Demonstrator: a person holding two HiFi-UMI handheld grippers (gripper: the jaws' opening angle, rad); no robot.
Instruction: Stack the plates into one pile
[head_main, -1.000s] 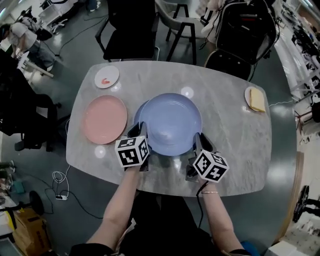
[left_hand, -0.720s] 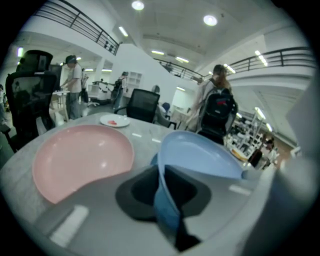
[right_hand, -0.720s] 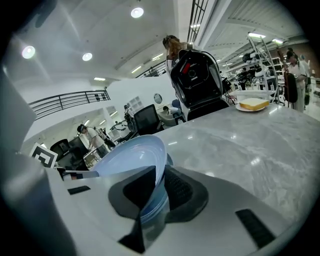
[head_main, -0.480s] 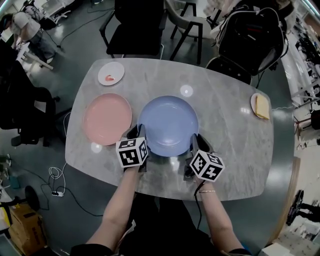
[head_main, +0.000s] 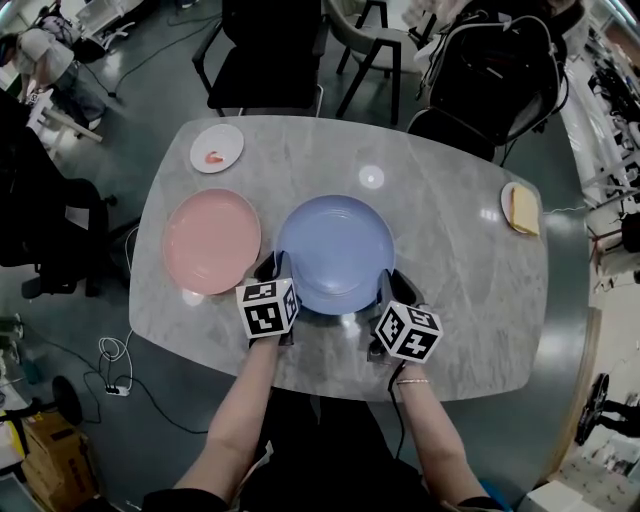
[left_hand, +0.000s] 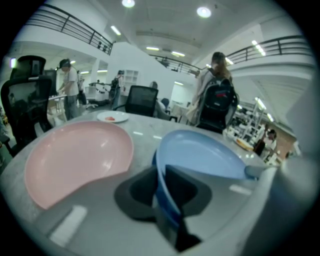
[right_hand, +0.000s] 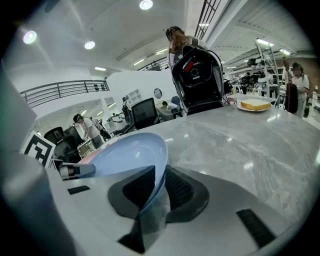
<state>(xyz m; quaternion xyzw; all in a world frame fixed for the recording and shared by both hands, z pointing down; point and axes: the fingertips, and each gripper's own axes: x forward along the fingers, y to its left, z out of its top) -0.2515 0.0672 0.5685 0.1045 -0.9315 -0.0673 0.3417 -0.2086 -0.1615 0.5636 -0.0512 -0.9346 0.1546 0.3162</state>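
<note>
A light blue plate (head_main: 335, 250) lies in the middle of the marble table (head_main: 450, 260), on top of a darker blue plate whose rim (left_hand: 164, 202) shows just beneath it. A pink plate (head_main: 212, 240) lies to its left, apart from it. My left gripper (head_main: 272, 270) is at the blue plate's near left rim, and my right gripper (head_main: 392, 287) is at its near right rim. In the left gripper view the rim runs between the pads of the left gripper (left_hand: 162, 192). The right gripper (right_hand: 155, 190) has the rim of the blue plate (right_hand: 130, 155) between its pads too. Both sets of jaws are opening.
A small white plate (head_main: 217, 148) with a red bit sits at the table's far left corner. At the right edge is a small plate with a yellow slice (head_main: 520, 208). Chairs (head_main: 265, 60) and a black backpack (head_main: 490, 70) stand beyond the far edge. People stand in the background.
The light blue plate has settled squarely over the darker one, whose left edge no longer sticks out. Both grippers have stayed at the near rim.
</note>
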